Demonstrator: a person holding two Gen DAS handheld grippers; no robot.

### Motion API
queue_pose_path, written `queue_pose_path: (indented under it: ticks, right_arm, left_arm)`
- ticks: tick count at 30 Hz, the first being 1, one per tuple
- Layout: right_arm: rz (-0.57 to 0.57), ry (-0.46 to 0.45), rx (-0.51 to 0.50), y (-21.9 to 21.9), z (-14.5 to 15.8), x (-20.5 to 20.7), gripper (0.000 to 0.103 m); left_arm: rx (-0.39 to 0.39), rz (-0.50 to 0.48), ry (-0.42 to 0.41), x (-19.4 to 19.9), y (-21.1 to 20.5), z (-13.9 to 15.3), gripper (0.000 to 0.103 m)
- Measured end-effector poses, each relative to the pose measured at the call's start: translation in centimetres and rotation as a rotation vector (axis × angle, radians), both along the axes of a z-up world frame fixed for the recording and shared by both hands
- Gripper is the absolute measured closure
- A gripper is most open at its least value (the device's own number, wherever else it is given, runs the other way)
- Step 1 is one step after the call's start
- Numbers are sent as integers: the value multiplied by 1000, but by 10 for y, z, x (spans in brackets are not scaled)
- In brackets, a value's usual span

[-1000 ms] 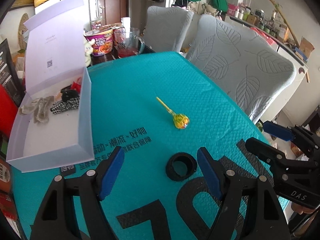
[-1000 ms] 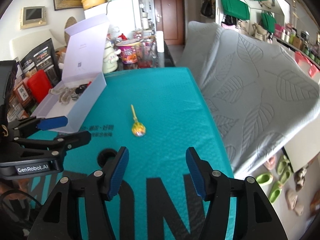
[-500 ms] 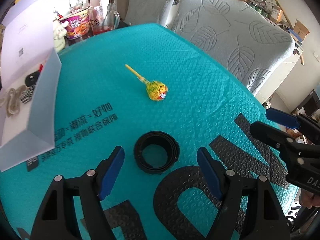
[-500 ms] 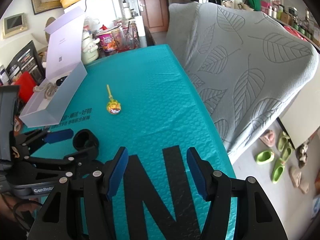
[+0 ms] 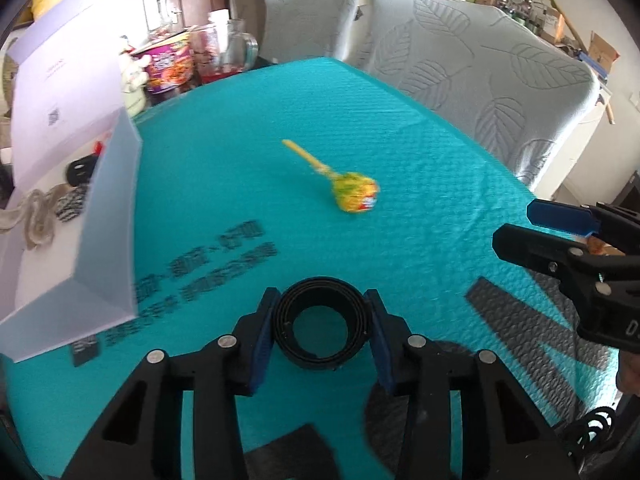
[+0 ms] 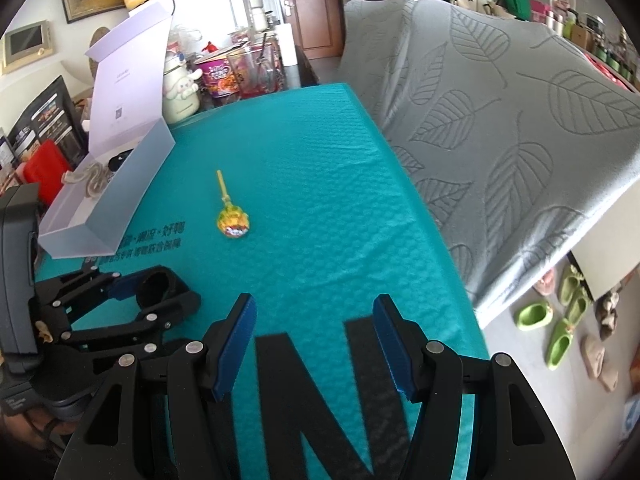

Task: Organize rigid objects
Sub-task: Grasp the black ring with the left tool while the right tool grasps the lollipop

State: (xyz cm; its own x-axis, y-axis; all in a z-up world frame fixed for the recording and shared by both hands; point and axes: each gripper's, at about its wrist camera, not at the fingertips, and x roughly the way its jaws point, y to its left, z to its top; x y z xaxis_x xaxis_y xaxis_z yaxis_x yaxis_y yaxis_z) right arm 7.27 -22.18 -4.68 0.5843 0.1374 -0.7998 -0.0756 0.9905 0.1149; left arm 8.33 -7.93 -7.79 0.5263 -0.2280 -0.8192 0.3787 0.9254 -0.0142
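Left gripper [image 5: 320, 330] has just been closing and now sits on the black ring [image 5: 320, 322], a blue pad against each side, ring lying flat on the teal mat [image 5: 400, 128]. From my feed it reads as a grip, though I can't confirm how hard the pads bite; the picture is a bit smeared. Right gripper [image 6: 316, 340] is about half open with nothing between its jaws, hovering over the printed lettering at the near end of the mat.

Other loose item: the yellow lollipop [image 5: 354, 196], head toward me, stick pointing away, well apart from the ring. The open white box [image 5: 114, 216] is to the left, lid up, with a few small things already inside, too blurred to name.

My read: the ring goes into the box next, the lollipop after.

Risks as I see them:
- The ring is thin-walled and held across its width. Squeeze too hard and it may go oval and pop out; too soft and it slips on the lift.
- The pads sit low on the mat. If they've pinched the bubbled surface, the lift drags the mat and rolls the lollipop.
- The box's near wall is upright and between ring and tray. A low carry clips it and shoves the box.
- The right gripper is close on the ring's right side; swinging it toward the lollipop now could cross the left's path.
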Motion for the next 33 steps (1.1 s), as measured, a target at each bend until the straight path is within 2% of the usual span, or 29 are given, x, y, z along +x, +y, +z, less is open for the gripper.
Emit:
queue_pose_path:
  ticks: [14,24,25,27,29,30,33]
  right_arm:
    - [117,22,12,52,-19,46,42]
    - [121,21,-31,74,-33,73,42]
    - [120,12,-35,74,-33,74,44]
    - [125,4,-46,75,-32,75,56]
    - [127,0,-51,75,-32,74,73]
    - [130,1,-47,75,-31,73,76]
    - [141,4,-23,74,-31,68,77]
  left_arm:
    - [-27,110,35,-10,64,5,61]
    - [-46,161,35,-7,86,3,61]
    - [-47,163,36,-6,87,2,61]
    - [-51,165,39,-6,89,1,61]
    - [-53,167,39,-7,90,1,61]
    - [-53,166,39,-7,89,1,61]
    - [-62,164,39,-10,89,2,61]
